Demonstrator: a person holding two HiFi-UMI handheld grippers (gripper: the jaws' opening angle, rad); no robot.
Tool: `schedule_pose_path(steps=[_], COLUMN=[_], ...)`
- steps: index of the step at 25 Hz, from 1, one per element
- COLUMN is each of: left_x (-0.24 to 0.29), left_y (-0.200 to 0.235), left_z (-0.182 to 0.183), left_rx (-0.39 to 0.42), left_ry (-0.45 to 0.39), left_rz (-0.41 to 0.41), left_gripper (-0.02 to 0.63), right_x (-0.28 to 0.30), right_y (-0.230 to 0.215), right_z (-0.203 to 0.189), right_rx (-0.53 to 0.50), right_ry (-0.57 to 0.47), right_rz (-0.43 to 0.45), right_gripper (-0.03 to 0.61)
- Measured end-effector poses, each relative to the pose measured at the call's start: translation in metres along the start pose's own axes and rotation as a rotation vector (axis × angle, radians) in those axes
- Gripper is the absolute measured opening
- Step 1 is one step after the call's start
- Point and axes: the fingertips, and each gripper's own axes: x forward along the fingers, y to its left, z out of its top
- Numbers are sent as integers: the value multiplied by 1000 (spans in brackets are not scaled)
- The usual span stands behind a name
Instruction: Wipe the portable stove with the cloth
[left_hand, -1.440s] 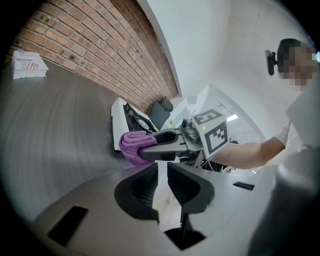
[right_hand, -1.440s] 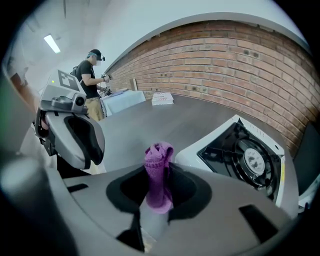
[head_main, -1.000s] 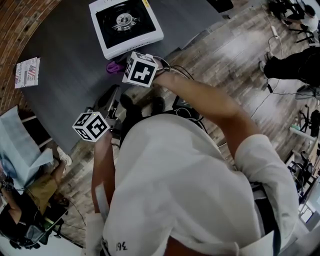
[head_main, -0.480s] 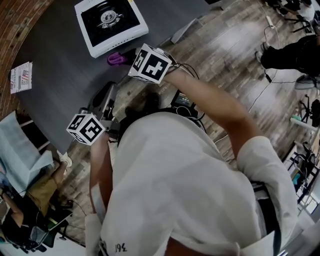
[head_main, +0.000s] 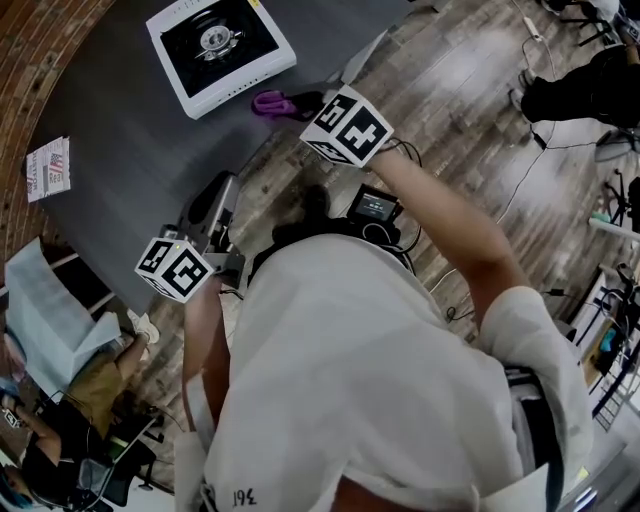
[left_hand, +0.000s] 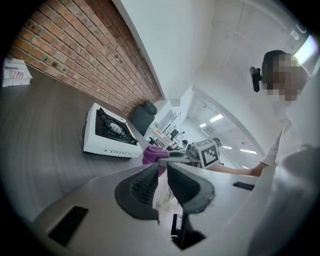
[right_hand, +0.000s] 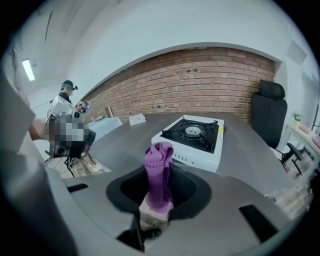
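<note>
Your right gripper (right_hand: 159, 187) is clamped on the purple knitted cloth (right_hand: 159, 159). The cloth stands up out of the jaws as a folded, ribbed roll with its top curled over. In the head view the cloth (head_main: 268, 103) hangs over the dark grey table (head_main: 130, 140), close to the table edge that meets the floor. It sits just off the near side of the white portable gas stove (head_main: 220, 48) and is not touching it.

The stove (right_hand: 192, 134) is a square white box with a black top plate, a round silver burner in the middle and a row of slots along its front. Seen from your right gripper, it stands ahead of the cloth and a little to the right.

Your left gripper (left_hand: 162, 172) has its jaws drawn almost together, with only a thin slit between them and nothing in it. In the head view the left gripper (head_main: 212, 205) hovers at the table's near edge, well apart from the stove.

A small printed paper (head_main: 48, 167) lies near the table's far edge, beside the red brick wall (right_hand: 200, 75). A black office chair (right_hand: 270, 107) stands at the end of the table beyond the stove. The floor (head_main: 470, 110) is grey-brown wood plank with cables trailing across it. The walls above the brick are white.
</note>
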Motion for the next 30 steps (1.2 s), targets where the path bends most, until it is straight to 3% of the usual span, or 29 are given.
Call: schedule_pose_path(steps=[8,17,25,30], left_x=[-44,-76,-92,-96], left_y=[-8,-31,-50,-59], left_z=[-4,-10,-18,-6], left_rx=[5,38,62,92], left_ry=[1,0,19,-22], left_rz=[-37,-120,-195,-190], left_gripper=[63,63,63,63], right_x=[-31,-64,-103,-125], right_y=[18,69,100,108], right_z=[-11,-23,-18,-9], right_rx=[120,183,266,289], right_ry=[-39,-99,-217,-287], right_rz=[-86,-142,-202,-189], right_gripper=[104,104,104,104])
